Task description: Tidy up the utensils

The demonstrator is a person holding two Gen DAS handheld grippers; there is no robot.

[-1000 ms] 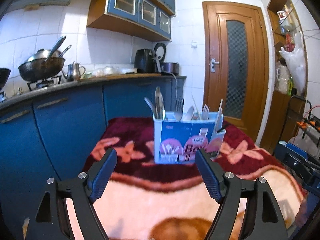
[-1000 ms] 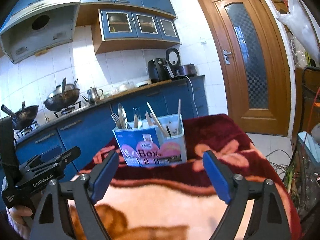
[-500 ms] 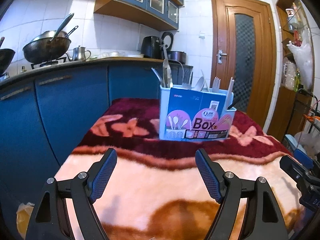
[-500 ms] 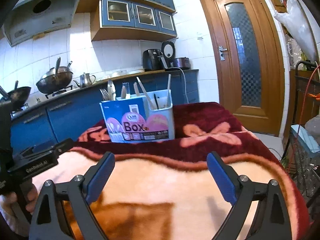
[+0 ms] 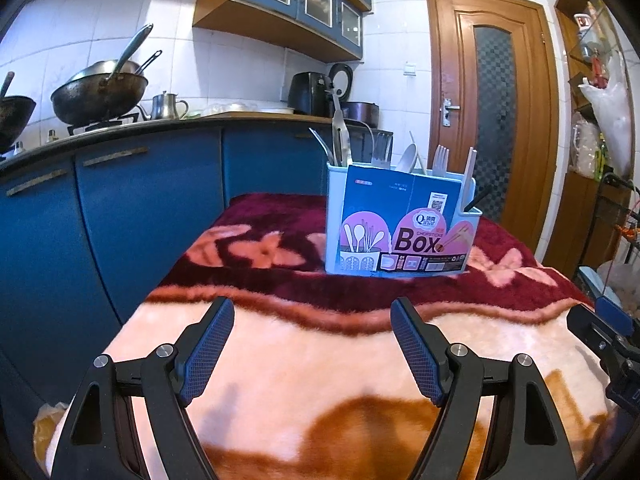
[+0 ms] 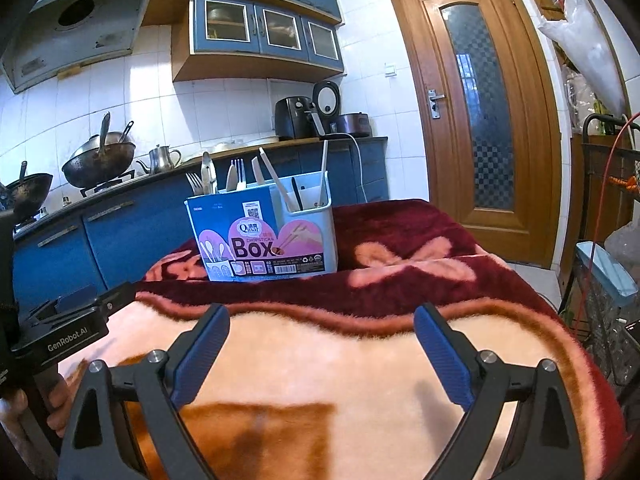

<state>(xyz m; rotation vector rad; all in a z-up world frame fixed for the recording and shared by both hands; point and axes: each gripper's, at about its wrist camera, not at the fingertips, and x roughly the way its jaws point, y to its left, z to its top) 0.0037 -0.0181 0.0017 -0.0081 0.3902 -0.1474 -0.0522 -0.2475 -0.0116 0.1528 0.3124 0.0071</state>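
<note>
utensil box stood upright on blanket-covered tabletop, far end | held forks, spoons, knife, chopsticks upright in compartments | left tongs released, empty | right tongs released, empty, short of box

fuzzy cloth blanket, glossy plastic box

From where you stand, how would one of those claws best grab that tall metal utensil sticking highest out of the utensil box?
Probably from above, pinching the upper shaft of the tall metal utensil: it stands near upright, clear of the utensil box rim and neighbouring forks.
</note>
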